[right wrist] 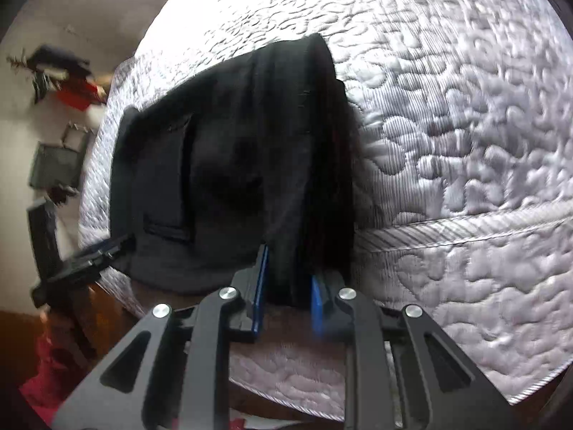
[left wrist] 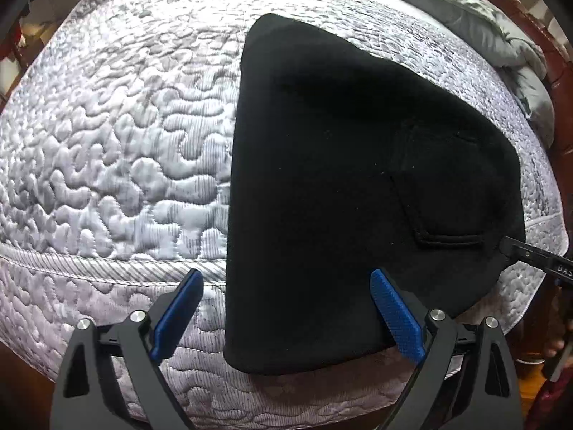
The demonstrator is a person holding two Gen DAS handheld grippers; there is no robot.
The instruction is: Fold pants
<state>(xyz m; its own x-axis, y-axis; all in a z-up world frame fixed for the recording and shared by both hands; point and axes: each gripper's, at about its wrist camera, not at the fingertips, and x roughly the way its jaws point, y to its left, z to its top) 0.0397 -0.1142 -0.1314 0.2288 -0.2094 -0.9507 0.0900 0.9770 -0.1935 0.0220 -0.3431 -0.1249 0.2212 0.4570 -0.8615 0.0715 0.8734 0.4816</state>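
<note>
The black pants [left wrist: 340, 179] lie folded lengthwise on the quilted mattress [left wrist: 107, 143], back pocket up, with the near end hanging over the mattress edge. My left gripper [left wrist: 286, 308] is open, its jaws wide apart around the near left corner of the pants. In the right wrist view my right gripper [right wrist: 288, 286] is shut on the near hem of the pants [right wrist: 232, 165], which bunch up between its blue pads. The other gripper [right wrist: 89, 254] shows at the left edge of the pants there, and the right one shows in the left wrist view [left wrist: 537, 258].
A grey duvet [left wrist: 483, 25] is heaped at the far right of the bed. A wooden bed frame [left wrist: 558, 82] runs along the right. Clutter and a red item [right wrist: 77, 96] sit by the wall at left.
</note>
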